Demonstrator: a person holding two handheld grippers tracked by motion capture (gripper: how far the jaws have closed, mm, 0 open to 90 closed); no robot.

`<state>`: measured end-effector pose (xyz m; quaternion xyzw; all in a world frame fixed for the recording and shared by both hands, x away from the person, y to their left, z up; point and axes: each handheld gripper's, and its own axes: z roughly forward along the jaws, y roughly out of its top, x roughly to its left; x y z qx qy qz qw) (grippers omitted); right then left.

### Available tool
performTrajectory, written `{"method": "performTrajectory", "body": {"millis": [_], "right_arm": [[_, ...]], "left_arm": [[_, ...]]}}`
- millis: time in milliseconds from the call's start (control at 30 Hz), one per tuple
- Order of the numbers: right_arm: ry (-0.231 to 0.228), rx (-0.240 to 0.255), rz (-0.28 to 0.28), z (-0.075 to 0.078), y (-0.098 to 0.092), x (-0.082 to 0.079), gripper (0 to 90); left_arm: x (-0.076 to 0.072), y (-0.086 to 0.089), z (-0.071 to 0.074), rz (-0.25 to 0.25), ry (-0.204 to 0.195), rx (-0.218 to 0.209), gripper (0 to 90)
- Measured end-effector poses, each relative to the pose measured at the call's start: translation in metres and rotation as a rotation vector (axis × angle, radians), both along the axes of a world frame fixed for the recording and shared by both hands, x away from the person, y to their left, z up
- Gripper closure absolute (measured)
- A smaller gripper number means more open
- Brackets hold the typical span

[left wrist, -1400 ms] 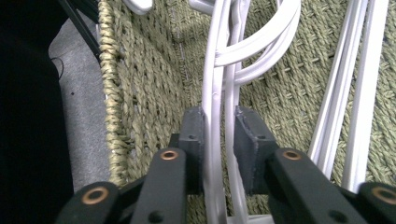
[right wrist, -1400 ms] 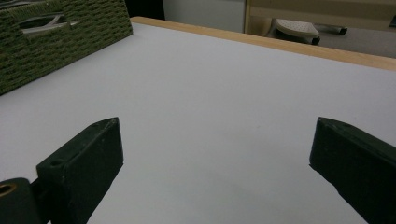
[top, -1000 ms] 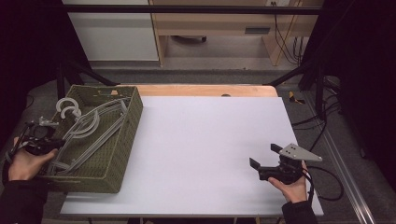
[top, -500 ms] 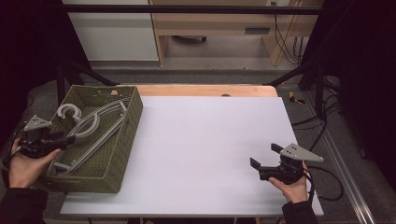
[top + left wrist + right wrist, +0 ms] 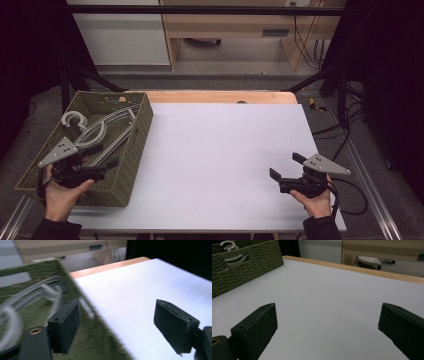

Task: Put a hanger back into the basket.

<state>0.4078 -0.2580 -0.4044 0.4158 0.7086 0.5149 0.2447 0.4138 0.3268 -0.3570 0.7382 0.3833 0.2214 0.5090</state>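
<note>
Nothing here carries writing I can read: no label, brand, number or sign on anything in sight from where I stand.

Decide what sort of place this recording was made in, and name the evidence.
Probably a lab or workshop test bench: a white table framed by black rails, loose cables on the floor, and wooden furniture behind.

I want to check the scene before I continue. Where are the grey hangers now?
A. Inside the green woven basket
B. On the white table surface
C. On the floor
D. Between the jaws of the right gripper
A: the grey hangers lie inside the green woven basket, at the table's left.
</note>
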Motion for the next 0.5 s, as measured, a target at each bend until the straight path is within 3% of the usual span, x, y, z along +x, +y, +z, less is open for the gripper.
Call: {"method": "performTrajectory", "body": {"millis": [167, 267, 367, 500], "right_arm": [[-0.014, 0.009, -0.003, 0.002, -0.003, -0.001, 2.2], [-0.017, 0.013, -0.006, 0.002, -0.004, -0.002, 2.1], [-0.022, 0.017, 0.002, 0.003, -0.005, -0.003, 2.1], [-0.031, 0.016, 0.006, 0.004, -0.004, -0.004, 1.9]], "left_arm": [[-0.006, -0.025, -0.014, -0.046, -0.015, -0.004, 11.7], [-0.007, -0.035, -0.020, -0.079, -0.004, 0.022, 10.2], [-0.008, -0.041, -0.023, -0.072, -0.004, 0.047, 9.2], [-0.009, -0.038, -0.024, -0.047, -0.012, 0.029, 7.2]]}}
